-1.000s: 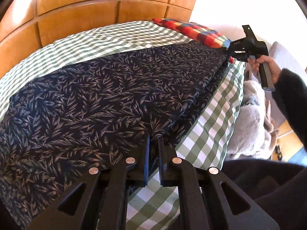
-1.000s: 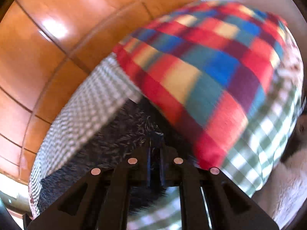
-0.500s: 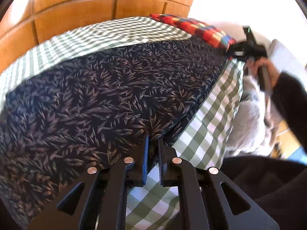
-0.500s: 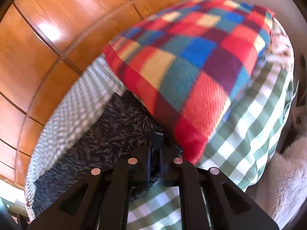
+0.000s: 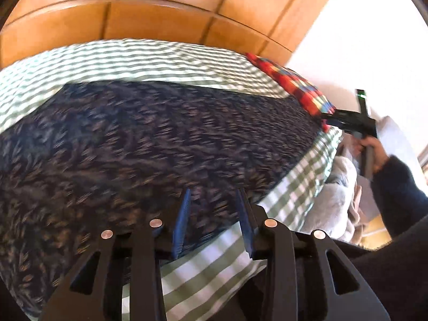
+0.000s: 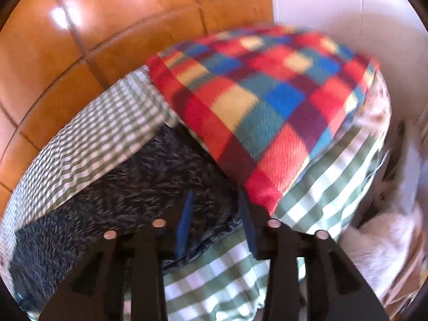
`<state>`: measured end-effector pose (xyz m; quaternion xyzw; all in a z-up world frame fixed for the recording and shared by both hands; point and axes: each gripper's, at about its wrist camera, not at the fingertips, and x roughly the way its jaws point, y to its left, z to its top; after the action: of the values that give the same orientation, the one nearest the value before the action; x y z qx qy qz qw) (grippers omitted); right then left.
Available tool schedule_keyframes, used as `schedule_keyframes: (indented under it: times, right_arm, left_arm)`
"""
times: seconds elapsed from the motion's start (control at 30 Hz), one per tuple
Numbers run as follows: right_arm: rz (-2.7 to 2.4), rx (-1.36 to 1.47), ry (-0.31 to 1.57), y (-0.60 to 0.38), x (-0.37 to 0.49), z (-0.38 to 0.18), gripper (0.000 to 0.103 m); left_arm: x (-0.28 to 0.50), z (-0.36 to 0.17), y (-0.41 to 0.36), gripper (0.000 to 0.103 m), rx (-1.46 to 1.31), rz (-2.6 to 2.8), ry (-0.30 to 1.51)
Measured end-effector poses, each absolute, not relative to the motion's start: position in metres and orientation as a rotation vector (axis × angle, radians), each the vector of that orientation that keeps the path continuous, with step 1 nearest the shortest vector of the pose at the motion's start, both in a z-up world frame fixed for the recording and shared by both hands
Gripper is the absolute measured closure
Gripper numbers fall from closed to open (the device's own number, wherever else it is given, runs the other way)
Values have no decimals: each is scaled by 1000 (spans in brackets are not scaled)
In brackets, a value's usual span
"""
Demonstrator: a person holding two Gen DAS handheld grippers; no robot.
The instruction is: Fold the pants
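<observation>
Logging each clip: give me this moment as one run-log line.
phase: release | left gripper: jaws opening, off pants | right gripper: jaws opening, off pants | pants: flat on checked bedspread beside plaid blanket

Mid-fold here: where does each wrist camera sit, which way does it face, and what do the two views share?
Left wrist: on the left claw, looking down across the dark leaf-print pants toward the wooden headboard; the person's hand with the right claw shows at right.
Right wrist: on the right claw, facing the multicoloured checked fleece pillow.
Shared: pants, pillow, green gingham sheet, headboard.
</observation>
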<state>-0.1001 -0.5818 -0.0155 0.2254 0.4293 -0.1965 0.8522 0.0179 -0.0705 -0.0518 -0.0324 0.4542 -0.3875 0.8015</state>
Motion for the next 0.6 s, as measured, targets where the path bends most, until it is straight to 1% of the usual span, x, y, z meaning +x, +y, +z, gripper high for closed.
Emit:
schedule_keyframes:
  times: [0.13,0.27,0.33,0.37,0.43,0.5,0.6]
  right_arm:
    - [-123,415,943,-504,-82,-11,66]
    - [32,305,1069,-432,-59,-42,67]
    - [17,279,1132,-424,-55,-64,67]
    - [25,272,1120,-424,-55,-69,67]
    - [26,265,1125,-424,-53,-66,67]
    - [18,209,1120,-417,-47,-52,64]
    - [126,209,1046,-394,-31,-24,63]
  left_arm:
    - [21,-64,-70,70,-70,-793,1004]
    - [12,-72,-86,70,33,-782,1012]
    - [8,-73,-86,70,50,-780,1000]
    - [8,-72,-85,68,50,-782,999]
    - [8,-68,-74,68,19,-773,994]
    - [11,-60,-59,68,-24,-746,968]
    - [20,-51,-25,68,-127,-656,936]
